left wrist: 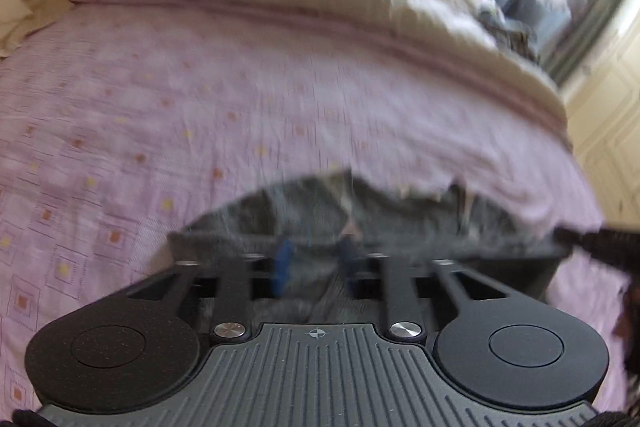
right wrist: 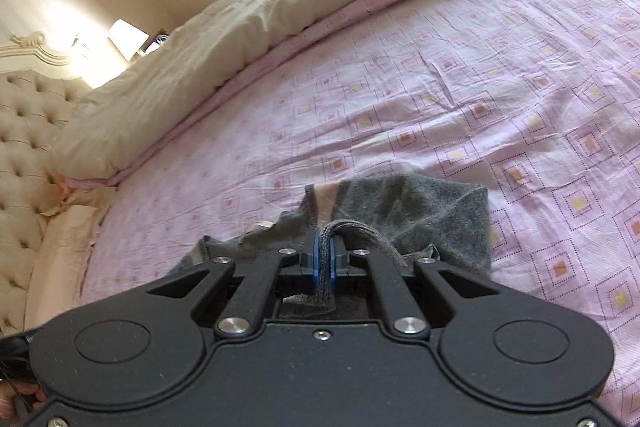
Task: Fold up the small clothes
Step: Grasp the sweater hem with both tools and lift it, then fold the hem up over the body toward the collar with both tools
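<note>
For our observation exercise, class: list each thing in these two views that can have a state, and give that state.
Right gripper: shut on a fold of the grey garment.
Left gripper: open, jaws apart above the garment; view blurred.
Grey garment: crumpled, not yet folded, lying on the bed.
Pink bedspread: spread out, lightly wrinkled.
Cream duvet: pushed back, bunched.

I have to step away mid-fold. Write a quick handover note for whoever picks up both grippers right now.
Right gripper: shut on a bunched edge of the grey garment, fabric pinched between the blue pads.
Left gripper: jaws apart, over the same garment; the view is motion-blurred, no grip visible.
Garment: rumpled on the pink patterned bedsheet, a cream duvet piled beyond it.
Done: one edge gripped. No neat fold visible yet.
Left: probably take a second edge with the left gripper, spread the garment flat, fold it, set it down.
</note>
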Demonstrator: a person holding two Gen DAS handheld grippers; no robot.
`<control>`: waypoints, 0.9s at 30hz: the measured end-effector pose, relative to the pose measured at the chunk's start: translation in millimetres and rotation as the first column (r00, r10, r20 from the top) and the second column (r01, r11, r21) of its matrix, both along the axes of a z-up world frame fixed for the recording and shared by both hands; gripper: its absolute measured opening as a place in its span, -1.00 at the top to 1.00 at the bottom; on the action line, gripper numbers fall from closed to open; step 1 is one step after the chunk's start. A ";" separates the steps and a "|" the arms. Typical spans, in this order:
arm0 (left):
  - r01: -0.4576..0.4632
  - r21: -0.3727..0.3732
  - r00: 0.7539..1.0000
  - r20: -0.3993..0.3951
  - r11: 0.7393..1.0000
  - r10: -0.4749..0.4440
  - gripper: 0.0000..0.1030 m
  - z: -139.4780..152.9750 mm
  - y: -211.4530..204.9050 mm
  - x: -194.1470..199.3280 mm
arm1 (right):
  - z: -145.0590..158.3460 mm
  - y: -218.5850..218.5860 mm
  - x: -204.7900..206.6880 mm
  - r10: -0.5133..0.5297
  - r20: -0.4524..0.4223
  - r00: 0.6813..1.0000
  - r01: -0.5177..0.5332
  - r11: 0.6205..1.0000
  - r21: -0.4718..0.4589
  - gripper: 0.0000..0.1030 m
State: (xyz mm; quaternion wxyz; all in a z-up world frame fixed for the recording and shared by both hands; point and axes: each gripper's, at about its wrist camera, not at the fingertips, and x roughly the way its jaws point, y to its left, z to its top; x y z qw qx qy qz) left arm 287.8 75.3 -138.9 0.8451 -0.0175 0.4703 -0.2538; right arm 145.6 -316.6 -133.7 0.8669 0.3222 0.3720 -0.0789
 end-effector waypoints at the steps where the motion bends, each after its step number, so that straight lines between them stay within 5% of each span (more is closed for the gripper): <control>1: 0.048 0.019 0.999 -0.002 0.999 -0.048 0.22 -8.7 -5.6 -2.2 | -1.9 0.6 0.5 0.002 -0.008 1.000 -0.002 1.000 -0.003 0.78; 5: 0.186 0.065 0.982 -0.039 0.980 -0.184 0.16 -33.8 -27.8 -10.0 | -5.7 3.9 -1.3 -0.004 -0.030 1.000 0.003 1.000 -0.016 0.78; 12: 0.233 0.034 0.966 -0.122 0.972 -0.228 0.18 -57.2 -49.8 6.0 | -8.8 1.4 -4.8 -0.034 -0.044 0.998 0.033 0.999 -0.014 0.78; 14: 0.225 0.070 0.971 -0.096 0.972 -0.218 0.89 -56.1 -52.7 4.5 | -8.2 1.5 -5.8 -0.040 -0.043 0.998 0.040 0.999 -0.013 0.78; 21: 0.074 -0.025 0.997 0.039 0.997 -0.073 0.90 -20.1 -22.9 -22.5 | 1.2 3.5 -23.3 -0.079 -0.016 0.997 0.079 0.997 0.014 0.78; 27: -0.047 -0.086 0.988 0.141 0.995 0.059 0.90 28.1 9.5 -16.0 | 24.3 3.3 -25.3 -0.093 0.023 0.995 0.093 0.995 0.021 0.78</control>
